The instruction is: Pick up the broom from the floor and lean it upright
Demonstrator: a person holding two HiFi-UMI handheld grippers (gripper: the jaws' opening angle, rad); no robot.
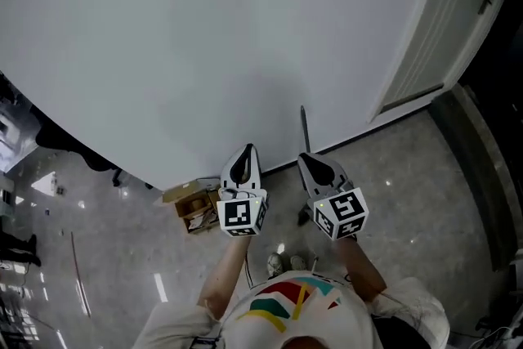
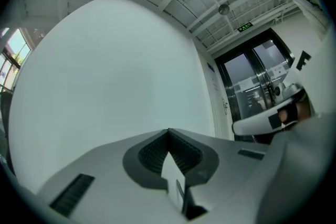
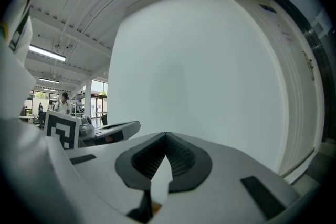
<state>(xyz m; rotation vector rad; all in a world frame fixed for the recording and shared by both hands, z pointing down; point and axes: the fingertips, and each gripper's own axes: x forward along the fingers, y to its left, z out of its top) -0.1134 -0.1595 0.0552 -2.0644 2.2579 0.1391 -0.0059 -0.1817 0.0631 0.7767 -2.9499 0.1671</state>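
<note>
Pretty sure that thin dark stick is the broom [image 1: 304, 129], already propped upright against the wall [image 1: 204, 37], which is why the left hand-held gripper [image 1: 248, 151] and right hand-held gripper [image 1: 306, 161] are both clenched on nothing.

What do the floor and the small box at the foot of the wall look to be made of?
Floor: probably polished stone or terrazzo. It is grey and faintly speckled, with a gloss that mirrors the ceiling lamps.
Box: brown cardboard by its look, with a matte surface and what seem to be loose flaps on top.
</note>
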